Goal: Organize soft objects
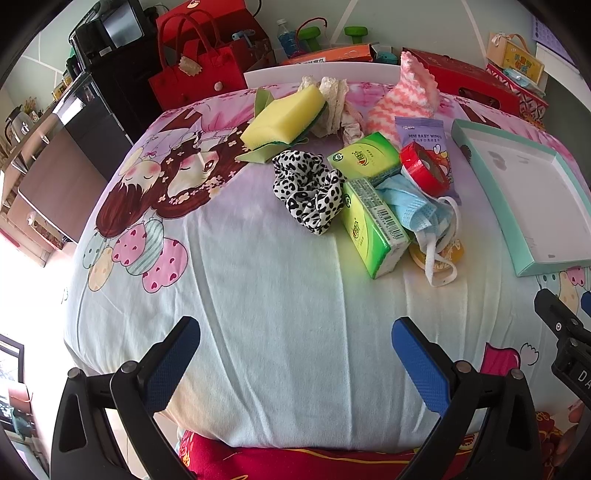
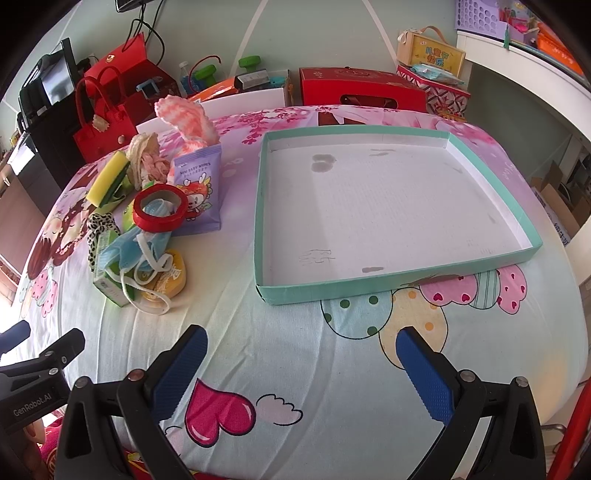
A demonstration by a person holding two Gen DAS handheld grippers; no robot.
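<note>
A pile of objects lies on the cartoon-print sheet: a yellow sponge [image 1: 284, 114], a leopard-print scrunchie [image 1: 308, 190], two green tissue packs [image 1: 373, 225], a blue face mask [image 1: 417, 210], a red tape roll [image 1: 424, 168], a purple wipes pack [image 2: 197, 192] and a pink striped sock [image 1: 402, 99]. A teal-rimmed shallow box [image 2: 388, 284] lies to the right of the pile with nothing in it. My left gripper [image 1: 295, 350] is open near the front edge, well short of the pile. In front of the box my right gripper [image 2: 301, 360] is open and holds nothing.
Lace fabric [image 1: 332, 99] lies behind the sponge. A yellow round tin [image 2: 170, 280] sits under the mask straps. Red bags [image 1: 192, 70], red boxes [image 2: 362, 90] and a black appliance [image 1: 107, 33] crowd the far side of the sheet. The other gripper's body [image 2: 37, 380] shows at the left edge.
</note>
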